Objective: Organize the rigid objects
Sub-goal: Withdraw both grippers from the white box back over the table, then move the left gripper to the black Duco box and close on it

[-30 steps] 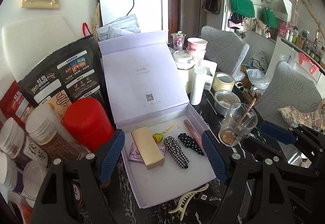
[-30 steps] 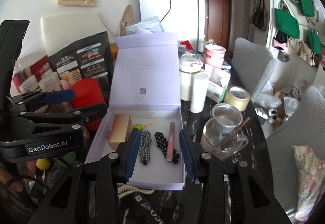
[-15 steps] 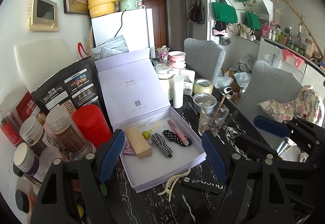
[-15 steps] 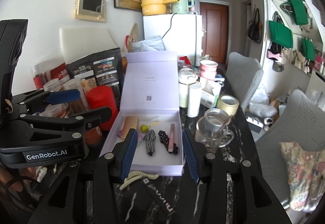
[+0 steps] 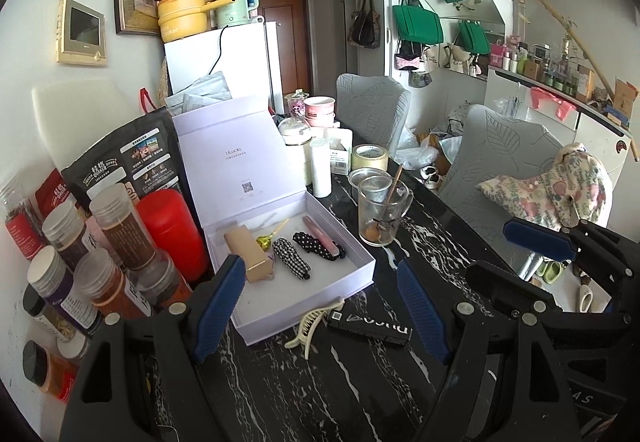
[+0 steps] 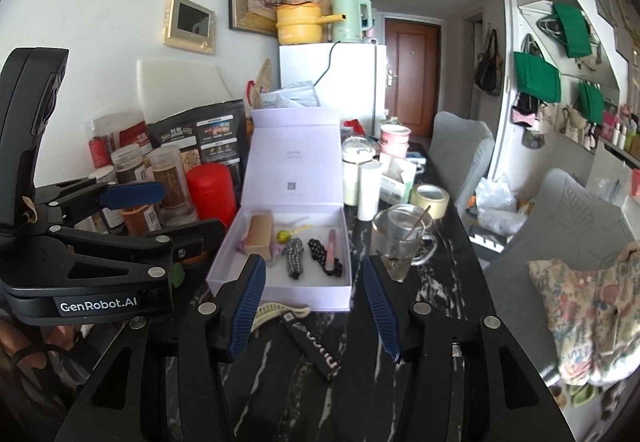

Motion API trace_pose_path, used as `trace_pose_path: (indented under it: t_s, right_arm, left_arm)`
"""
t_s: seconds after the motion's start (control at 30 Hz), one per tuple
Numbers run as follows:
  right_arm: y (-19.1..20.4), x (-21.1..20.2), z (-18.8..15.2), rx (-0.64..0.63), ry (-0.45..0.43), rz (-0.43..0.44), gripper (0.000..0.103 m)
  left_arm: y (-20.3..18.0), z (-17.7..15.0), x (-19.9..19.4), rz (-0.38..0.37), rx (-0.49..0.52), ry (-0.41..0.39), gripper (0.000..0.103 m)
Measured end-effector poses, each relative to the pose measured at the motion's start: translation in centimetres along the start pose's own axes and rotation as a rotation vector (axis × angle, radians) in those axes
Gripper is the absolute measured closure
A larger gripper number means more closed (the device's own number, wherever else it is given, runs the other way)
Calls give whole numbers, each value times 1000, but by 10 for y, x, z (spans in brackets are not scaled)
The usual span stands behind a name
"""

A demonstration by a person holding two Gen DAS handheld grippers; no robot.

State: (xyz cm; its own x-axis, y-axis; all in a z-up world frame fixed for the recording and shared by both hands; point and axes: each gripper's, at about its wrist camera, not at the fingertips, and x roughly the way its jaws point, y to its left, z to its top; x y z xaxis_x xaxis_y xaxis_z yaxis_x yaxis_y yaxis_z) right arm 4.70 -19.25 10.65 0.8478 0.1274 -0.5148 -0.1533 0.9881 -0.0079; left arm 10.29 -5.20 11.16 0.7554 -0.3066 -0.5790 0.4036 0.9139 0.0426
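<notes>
- Both views have been drawn back from the open lilac cardboard box [image 5: 344, 280]: a second ago it filled the frame; now more of the black marbled tabletop [image 5: 360, 394] lies in front of it
- The jaws of the right gripper [image 6: 314, 308] have just been opening, and nothing is seen between them; the jaws of the left gripper [image 5: 320, 308] stand wide apart and empty
- Inside the box lie a tan rectangular carton [image 5: 250, 254], a checked fabric hair clip [image 5: 292, 258], a dotted one [image 5: 314, 246] and a pink stick [image 5: 320, 232], so that part is judged done
- Outside the box, just at its near wall, a cream plastic claw clip [image 5: 314, 326] and a flat black printed case [image 5: 370, 328] lie on the tabletop; these are judged the next to be stowed
- Only the left view shows the claw clip whole; in the right view it is half hidden behind a jaw
- Only the right view shows the left gripper from the side, with a person's hand [image 6: 24, 346] beneath it
</notes>
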Motion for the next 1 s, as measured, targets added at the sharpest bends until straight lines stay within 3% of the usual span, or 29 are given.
trace_pose_path:
  t_s: [0.53, 1.0]
  right_arm:
    - [-7, 8, -51, 56, 75, -5, 52]
    - [-46, 44, -100, 128, 190, -56, 52]
  left_arm:
    - [-3, -49, 23, -35, -33, 78, 25]
    - [-15, -75, 100, -20, -122, 222, 25]
